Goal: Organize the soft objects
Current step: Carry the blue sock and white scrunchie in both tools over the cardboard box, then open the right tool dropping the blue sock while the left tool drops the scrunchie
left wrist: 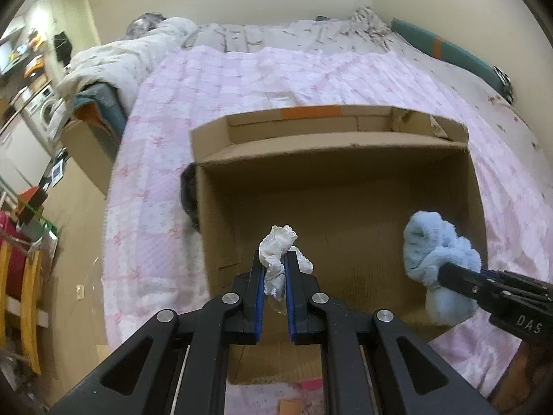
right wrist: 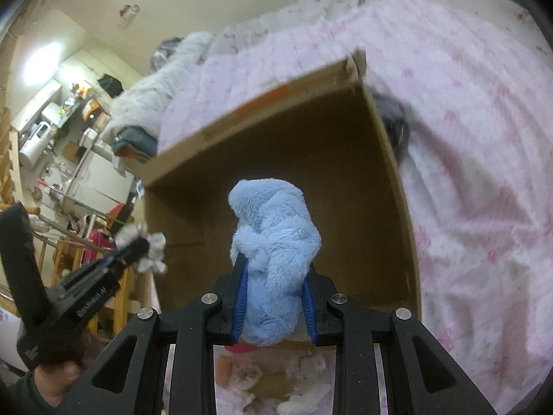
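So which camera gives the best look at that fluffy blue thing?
The right wrist view: the fluffy blue thing fills the centre, clamped in the right gripper. The left wrist view shows it smaller at its right edge, over the cardboard box.

Home bedroom, quilted bed (washing machine beyond)

I could read little. On the right gripper, seen from the left wrist, white letters on its black body spelled "DAS". On the left gripper, seen from the right wrist, white lettering ran along the black body, but it was too blurred for me to make out. I found nothing else legible.
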The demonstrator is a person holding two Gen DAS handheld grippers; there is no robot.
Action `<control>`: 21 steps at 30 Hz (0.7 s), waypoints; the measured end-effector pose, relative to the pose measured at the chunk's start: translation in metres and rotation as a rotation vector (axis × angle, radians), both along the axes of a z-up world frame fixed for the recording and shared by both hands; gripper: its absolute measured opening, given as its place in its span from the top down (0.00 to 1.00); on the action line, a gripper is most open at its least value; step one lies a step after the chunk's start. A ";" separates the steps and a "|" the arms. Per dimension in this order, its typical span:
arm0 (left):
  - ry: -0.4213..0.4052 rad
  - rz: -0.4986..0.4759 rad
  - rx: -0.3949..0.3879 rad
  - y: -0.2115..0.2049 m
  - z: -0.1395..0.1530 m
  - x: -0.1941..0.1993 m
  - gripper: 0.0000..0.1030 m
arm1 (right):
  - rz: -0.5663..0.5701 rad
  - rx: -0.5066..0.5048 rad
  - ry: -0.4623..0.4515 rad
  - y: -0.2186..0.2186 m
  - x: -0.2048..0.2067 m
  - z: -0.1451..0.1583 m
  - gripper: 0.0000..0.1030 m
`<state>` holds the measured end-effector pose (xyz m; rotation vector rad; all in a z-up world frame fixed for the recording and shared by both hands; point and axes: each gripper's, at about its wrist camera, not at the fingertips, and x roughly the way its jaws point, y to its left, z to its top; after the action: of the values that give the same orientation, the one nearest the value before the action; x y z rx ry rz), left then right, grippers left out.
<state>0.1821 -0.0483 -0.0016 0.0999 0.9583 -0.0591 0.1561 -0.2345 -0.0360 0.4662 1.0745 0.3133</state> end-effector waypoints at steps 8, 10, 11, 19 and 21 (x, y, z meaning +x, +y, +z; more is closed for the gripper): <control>0.082 0.012 -0.064 0.006 -0.031 0.010 0.90 | 0.028 -0.055 0.052 0.011 0.003 -0.023 0.72; 0.091 0.017 -0.067 0.006 -0.034 0.010 0.90 | 0.031 -0.062 0.049 0.012 0.002 -0.023 0.71; 0.095 0.016 -0.069 0.005 -0.035 0.010 0.90 | 0.032 -0.064 0.050 0.013 0.002 -0.023 0.71; 0.110 -0.006 -0.069 -0.002 -0.039 0.011 0.90 | 0.011 -0.066 0.067 0.009 0.007 -0.026 0.71; 0.110 -0.008 -0.066 -0.002 -0.039 0.010 0.90 | 0.012 -0.064 0.068 0.008 0.008 -0.026 0.71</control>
<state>0.1921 -0.0507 -0.0405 0.0400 1.0651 -0.1037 0.1642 -0.2266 -0.0622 0.4155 1.1501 0.2743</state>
